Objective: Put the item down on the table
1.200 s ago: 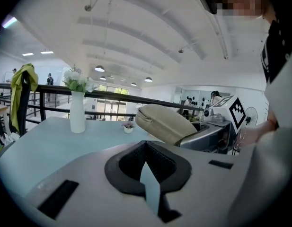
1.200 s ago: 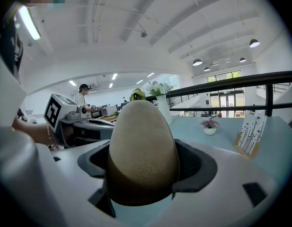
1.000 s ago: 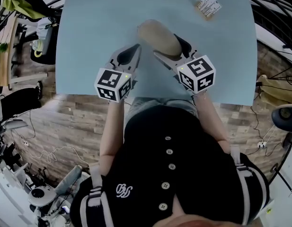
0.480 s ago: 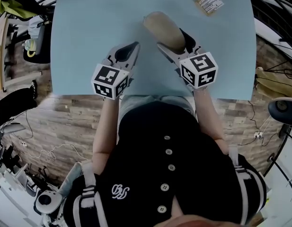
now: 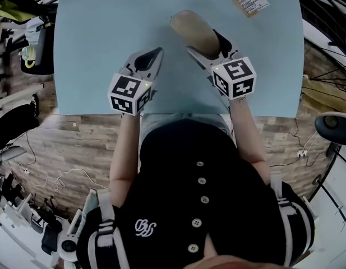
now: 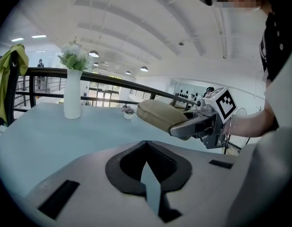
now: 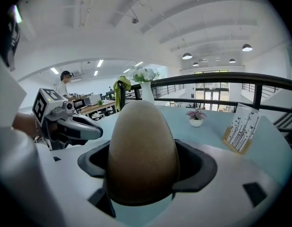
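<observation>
I hold the tan pouch (image 7: 142, 150) clenched in my right gripper (image 5: 203, 42), seemingly just above the blue counter (image 5: 105, 32). I should lower it level until it rests, then ease the fingers apart. My left gripper (image 5: 156, 55) is clenched on nothing. Beyond, a white vase (image 6: 72, 100) holds flowers and a small pot (image 7: 196, 121) holds a plant.

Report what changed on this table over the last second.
Very little. The right tongs, shut on the tan pouch, carried it slightly farther from the person, out over the table. It has not been let go. The left tongs stayed shut and empty, about where they were. The card lies as before and only shifts in frame with the head camera.
</observation>
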`<action>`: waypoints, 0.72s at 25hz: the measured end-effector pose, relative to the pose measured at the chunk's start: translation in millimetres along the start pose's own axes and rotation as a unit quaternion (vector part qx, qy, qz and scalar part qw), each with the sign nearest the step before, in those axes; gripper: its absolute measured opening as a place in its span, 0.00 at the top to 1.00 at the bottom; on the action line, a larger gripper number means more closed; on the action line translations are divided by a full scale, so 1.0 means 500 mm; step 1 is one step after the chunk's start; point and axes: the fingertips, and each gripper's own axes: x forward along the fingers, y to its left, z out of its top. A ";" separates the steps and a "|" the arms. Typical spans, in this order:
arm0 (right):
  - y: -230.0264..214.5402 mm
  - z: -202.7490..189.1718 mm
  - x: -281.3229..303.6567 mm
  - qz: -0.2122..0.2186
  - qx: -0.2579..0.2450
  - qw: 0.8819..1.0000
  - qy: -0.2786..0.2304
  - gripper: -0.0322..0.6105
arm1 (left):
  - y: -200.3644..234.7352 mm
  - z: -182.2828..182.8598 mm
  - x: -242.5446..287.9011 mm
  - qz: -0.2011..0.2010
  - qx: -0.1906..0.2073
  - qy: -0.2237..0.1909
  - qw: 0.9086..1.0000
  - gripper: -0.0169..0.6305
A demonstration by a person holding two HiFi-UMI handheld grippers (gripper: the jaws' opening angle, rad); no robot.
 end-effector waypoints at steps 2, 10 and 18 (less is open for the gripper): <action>-0.005 -0.004 0.018 0.002 -0.004 1.000 0.009 0.34 | 0.010 -0.003 0.005 0.002 -0.005 0.003 1.000 0.96; -0.031 -0.038 0.087 0.002 0.019 0.999 0.042 0.34 | 0.039 -0.023 0.030 -0.004 -0.040 0.006 0.999 0.96; -0.044 -0.098 0.140 0.005 0.015 0.996 0.090 0.34 | 0.045 -0.076 0.061 -0.010 -0.053 0.031 0.998 0.96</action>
